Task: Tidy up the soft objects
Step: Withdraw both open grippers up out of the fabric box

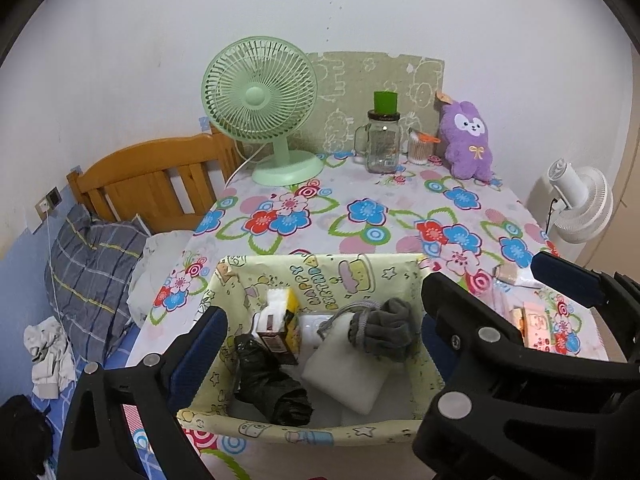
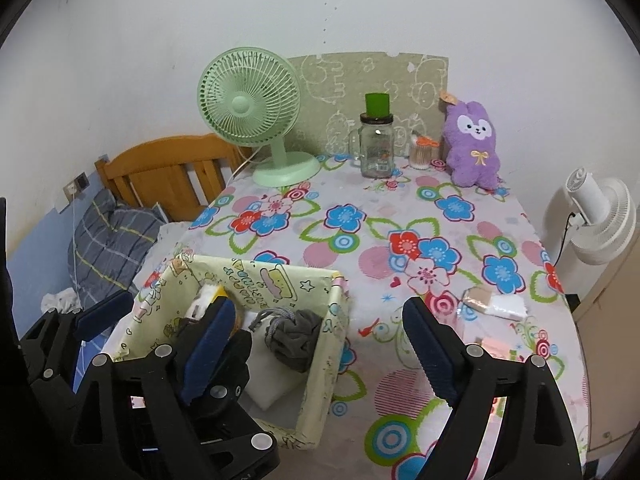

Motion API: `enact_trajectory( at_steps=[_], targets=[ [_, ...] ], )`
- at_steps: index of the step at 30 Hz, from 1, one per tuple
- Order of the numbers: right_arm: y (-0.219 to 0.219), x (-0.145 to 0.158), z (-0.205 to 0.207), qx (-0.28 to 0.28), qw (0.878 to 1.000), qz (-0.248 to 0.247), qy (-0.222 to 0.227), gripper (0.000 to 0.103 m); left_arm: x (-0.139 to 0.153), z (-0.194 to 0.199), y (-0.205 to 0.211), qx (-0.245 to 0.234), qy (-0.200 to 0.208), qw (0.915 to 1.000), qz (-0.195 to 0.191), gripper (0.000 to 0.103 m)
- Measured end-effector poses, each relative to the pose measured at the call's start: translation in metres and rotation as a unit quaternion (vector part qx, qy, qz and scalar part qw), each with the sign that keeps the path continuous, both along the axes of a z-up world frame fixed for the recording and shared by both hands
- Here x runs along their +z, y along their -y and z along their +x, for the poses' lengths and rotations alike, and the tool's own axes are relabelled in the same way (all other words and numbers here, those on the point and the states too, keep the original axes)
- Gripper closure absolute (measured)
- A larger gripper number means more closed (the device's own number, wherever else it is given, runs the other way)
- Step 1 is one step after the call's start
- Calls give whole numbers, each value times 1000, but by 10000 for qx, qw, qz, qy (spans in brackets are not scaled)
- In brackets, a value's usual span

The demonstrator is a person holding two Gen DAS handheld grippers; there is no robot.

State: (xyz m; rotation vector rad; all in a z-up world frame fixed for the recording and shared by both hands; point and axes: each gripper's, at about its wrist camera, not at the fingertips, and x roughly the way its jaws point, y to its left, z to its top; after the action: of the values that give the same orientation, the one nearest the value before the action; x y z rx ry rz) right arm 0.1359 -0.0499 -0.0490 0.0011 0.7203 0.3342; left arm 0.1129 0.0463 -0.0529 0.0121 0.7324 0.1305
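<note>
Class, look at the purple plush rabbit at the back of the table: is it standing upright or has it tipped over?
Upright. The purple plush rabbit stands on its base at the table's far edge, face forward, ears up against the wall.

Fans: two, a green fan and a white fan
Plush rabbit: one
Glass jar: one
Items in the basket: perhaps five
</note>
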Motion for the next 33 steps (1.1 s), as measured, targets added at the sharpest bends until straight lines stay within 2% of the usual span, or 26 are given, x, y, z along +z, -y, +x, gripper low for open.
enact_trajectory(
  at_steps=[28, 33],
  targets=[
    [65, 31, -25, -424, 9979, -33, 488, 14, 26, -14, 59, -238, 383, 9990, -19, 4],
    [79, 33, -28, -555, 9968, -34, 567, 10, 27, -14, 73, -353, 424, 9984, -80, 4]
  ],
)
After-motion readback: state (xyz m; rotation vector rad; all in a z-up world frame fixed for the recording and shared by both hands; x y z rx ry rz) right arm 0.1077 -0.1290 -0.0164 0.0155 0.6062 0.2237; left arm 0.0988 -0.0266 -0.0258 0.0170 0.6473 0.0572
